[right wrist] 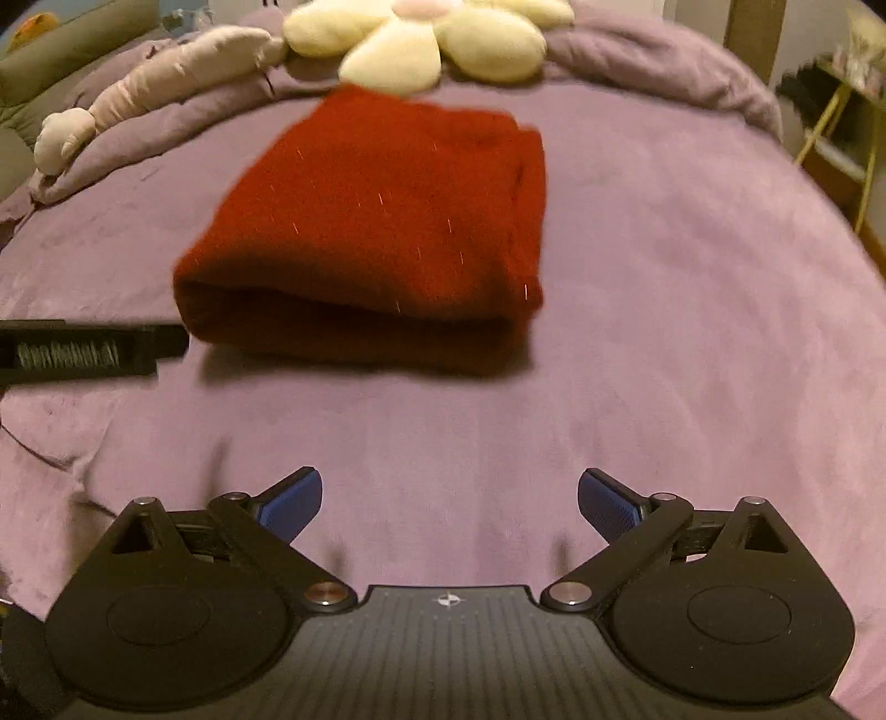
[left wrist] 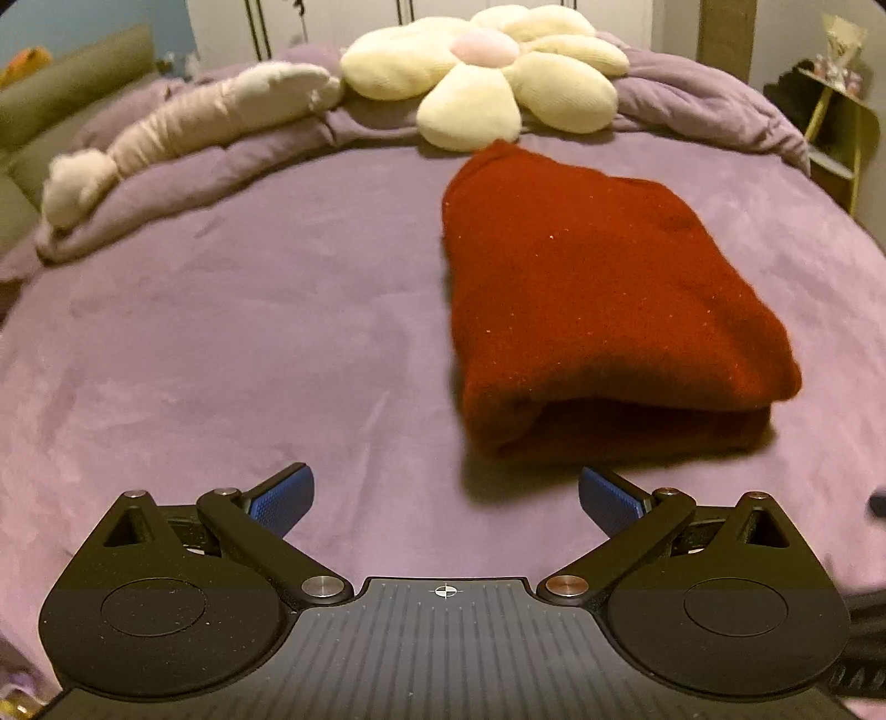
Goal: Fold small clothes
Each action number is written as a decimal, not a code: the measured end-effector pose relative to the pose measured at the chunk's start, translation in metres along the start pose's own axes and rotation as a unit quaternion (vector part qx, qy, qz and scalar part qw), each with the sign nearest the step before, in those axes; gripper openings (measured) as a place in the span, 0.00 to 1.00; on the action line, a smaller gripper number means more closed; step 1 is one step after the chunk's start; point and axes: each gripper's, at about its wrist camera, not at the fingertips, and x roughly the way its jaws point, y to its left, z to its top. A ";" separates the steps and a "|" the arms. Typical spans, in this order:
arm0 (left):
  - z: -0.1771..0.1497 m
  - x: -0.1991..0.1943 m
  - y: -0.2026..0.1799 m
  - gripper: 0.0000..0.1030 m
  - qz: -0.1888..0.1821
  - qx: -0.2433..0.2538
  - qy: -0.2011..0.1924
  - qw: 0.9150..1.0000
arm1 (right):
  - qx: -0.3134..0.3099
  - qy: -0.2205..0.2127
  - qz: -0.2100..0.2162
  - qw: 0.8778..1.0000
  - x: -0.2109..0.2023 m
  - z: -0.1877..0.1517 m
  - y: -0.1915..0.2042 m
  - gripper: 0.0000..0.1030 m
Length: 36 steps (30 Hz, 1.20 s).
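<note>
nearest the cameras, the left gripper (left wrist: 446, 498) and right gripper (right wrist: 449, 501) both gape wide and empty above the purple bed (left wrist: 221, 343). just beyond lies the red garment (left wrist: 598, 299), folded into a thick bundle. its top layer looks springy and could flop open, or a passing finger could snag it toward the flower pillow (left wrist: 487, 72).

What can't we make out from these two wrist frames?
- Red garment: its type and inner layers, hidden by its own fold, both views.
- Flower pillow: top cut off by the right wrist frame edge.
- Shelf items: too small, blurred, left wrist view.
</note>
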 end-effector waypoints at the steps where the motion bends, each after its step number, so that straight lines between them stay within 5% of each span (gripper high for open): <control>1: 0.001 -0.002 0.000 1.00 0.002 0.003 0.000 1.000 | -0.010 -0.002 -0.011 1.000 -0.002 0.005 0.005 0.96; 11: 0.006 -0.007 0.008 1.00 0.001 -0.004 0.007 1.000 | -0.003 -0.019 -0.030 0.999 -0.013 0.034 0.010 0.96; 36: 0.005 -0.006 0.005 1.00 -0.013 0.001 0.011 1.000 | 0.005 -0.019 -0.020 1.000 -0.010 0.032 0.013 0.96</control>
